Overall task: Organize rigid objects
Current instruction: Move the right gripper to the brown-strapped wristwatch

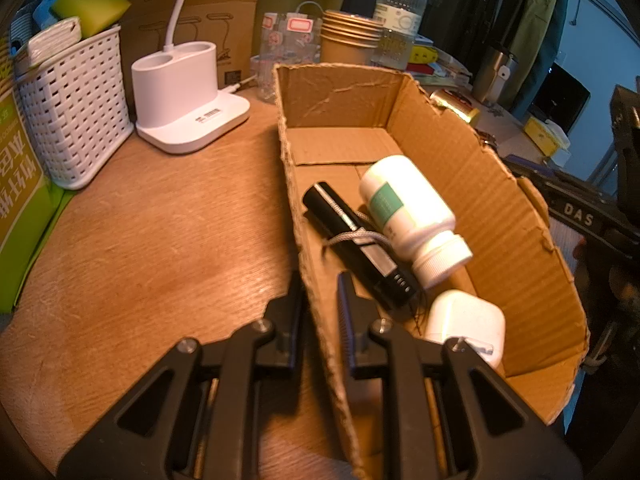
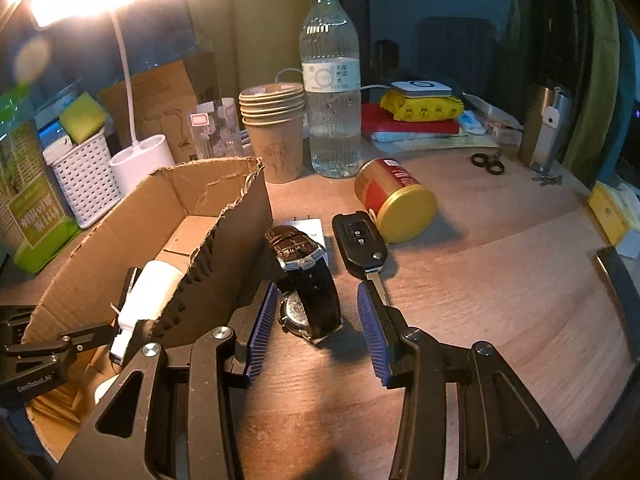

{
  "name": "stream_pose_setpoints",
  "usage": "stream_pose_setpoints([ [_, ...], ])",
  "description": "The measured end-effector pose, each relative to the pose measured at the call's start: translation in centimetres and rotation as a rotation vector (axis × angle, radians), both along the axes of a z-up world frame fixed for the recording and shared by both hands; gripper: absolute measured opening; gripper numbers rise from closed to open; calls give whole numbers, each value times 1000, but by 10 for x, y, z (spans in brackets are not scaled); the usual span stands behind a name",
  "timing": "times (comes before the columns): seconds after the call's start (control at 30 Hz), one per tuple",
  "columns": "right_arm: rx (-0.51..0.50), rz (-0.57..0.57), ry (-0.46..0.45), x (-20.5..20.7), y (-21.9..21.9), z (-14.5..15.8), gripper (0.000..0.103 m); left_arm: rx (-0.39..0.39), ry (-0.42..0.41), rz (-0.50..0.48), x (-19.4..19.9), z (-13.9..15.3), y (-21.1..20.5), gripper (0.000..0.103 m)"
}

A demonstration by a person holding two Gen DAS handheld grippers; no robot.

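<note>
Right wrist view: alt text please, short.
The right tongs hang open around a dark-strapped watch on a wooden table, pads not touching it. A car key and a tipped red-and-gold can lie beyond; a cardboard box stands beside the watch.

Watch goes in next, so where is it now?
In the right wrist view, the watch lies on the table between the open right gripper's fingers, beside the cardboard box.
</note>
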State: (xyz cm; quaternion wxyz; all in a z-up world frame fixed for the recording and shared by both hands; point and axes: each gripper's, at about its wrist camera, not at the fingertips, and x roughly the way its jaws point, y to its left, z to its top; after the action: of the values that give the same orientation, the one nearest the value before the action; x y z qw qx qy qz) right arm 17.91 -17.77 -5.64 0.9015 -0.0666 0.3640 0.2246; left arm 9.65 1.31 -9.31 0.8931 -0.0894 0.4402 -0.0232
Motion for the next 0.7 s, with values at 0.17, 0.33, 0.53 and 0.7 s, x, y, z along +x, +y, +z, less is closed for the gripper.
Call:
stream_pose_setpoints([
  [0.17,-23,1,29,6,3,-12,37,-1,0,0,0,0,0,18],
  [0.33,-29,-4,31,-1,-3,-13,27,0,0,0,0,0,0,18],
  [0.53,-51,21,10,-17,-4,-3,26,-1,0,0,0,0,0,18],
  [0.7,-54,17,5,-12,0,-2,26,-1,0,0,0,0,0,18],
])
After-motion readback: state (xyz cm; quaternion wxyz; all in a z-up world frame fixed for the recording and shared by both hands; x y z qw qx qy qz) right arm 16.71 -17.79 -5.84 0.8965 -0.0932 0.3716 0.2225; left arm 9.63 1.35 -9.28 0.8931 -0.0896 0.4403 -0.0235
